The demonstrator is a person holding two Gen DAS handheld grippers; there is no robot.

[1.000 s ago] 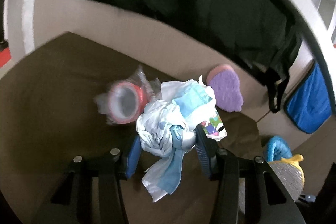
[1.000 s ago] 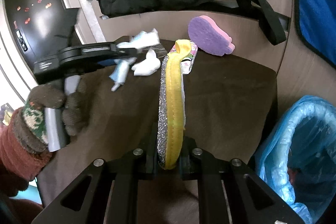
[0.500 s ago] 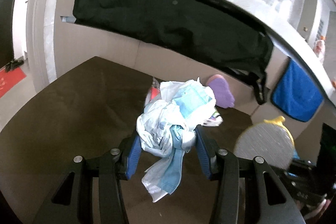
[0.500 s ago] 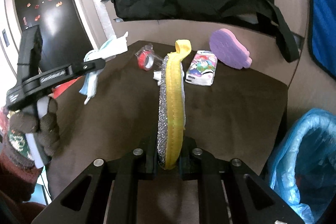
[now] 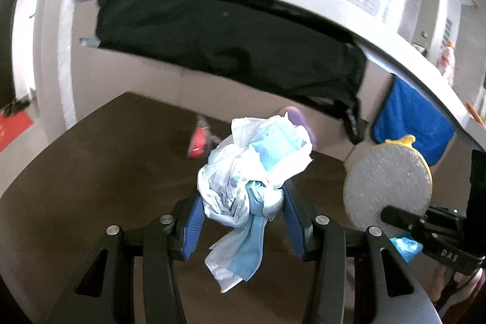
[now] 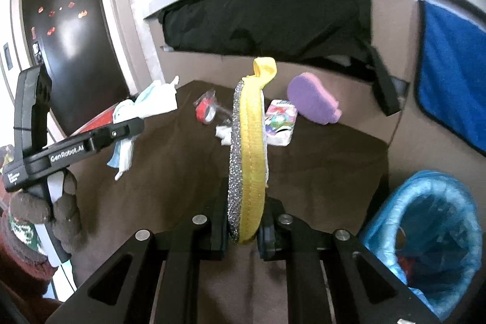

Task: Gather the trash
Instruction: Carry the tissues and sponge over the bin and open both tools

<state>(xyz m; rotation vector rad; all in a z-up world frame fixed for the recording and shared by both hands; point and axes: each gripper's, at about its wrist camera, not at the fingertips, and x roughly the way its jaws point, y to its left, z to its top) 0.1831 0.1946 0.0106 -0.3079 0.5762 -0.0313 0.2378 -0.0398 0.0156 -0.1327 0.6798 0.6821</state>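
Note:
My left gripper (image 5: pixel 241 216) is shut on a crumpled wad of white tissue and a blue face mask (image 5: pixel 253 169), held above the brown table (image 5: pixel 91 172). It shows in the right wrist view (image 6: pixel 145 102) at the left, off the table's left side. My right gripper (image 6: pixel 243 228) is shut on a round silver and yellow scouring pad (image 6: pixel 247 154), also in the left wrist view (image 5: pixel 387 187). A bin lined with a blue bag (image 6: pixel 431 233) stands low at the right of the table.
On the table (image 6: pixel 319 172) lie a red tape roll in clear wrap (image 6: pixel 206 110), a small colourful tissue pack (image 6: pixel 281 122), a white scrap (image 6: pixel 223 132) and a purple sponge (image 6: pixel 313 102). A black bag (image 6: pixel 267 23) hangs under the counter. A blue towel (image 6: pixel 452 81) hangs at the right.
My left gripper has lifted the tissue and mask wad up and back to the left, away from the tape roll. My right gripper has risen slightly with the scouring pad.

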